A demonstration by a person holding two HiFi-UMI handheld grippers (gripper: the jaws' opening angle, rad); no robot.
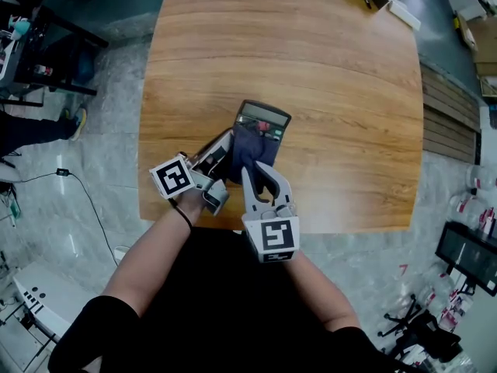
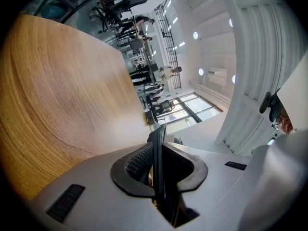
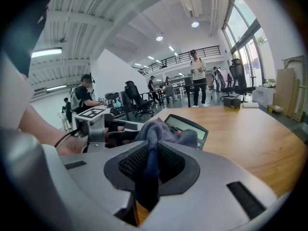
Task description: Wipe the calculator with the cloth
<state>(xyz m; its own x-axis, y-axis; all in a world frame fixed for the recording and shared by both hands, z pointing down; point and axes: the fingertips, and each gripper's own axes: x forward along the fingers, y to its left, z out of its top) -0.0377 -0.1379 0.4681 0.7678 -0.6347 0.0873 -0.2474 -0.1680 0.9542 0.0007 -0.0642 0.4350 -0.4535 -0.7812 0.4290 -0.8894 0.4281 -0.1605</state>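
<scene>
head view: your left gripper (image 1: pixel 220 155) comes in from the lower left and pinches the calculator (image 1: pixel 265 120) by its left edge. the calculator sits just above the frame's middle, over the near part of the table (image 1: pixel 334 68). its display end points to the upper right and its long axis runs down toward you. your right gripper (image 1: pixel 262 176) reaches up from below, pinching the dark cloth (image 1: pixel 250 151). the cloth is bunched over the key area. the calculator is directly ahead of the right gripper, so i judge the wipe should run along that axis, away from you toward the display.

left gripper view: the calculator (image 2: pixel 158 146) shows edge-on as a thin dark slab. it stands upright between the pads of the left gripper (image 2: pixel 156 170), which press on it from both sides. the table (image 2: pixel 57 105) fills the left of the frame. the cloth is not visible here.

right gripper view: the right gripper (image 3: pixel 151 170) is clamped on a fold of the cloth (image 3: pixel 156 131). the rest of the cloth heaps up just beyond the tips against the calculator (image 3: pixel 192 126). the display peeks out to the right of centre. the left gripper (image 3: pixel 98 126) holds on at the left, leaving the right side of the calculator free for your stroke.
</scene>
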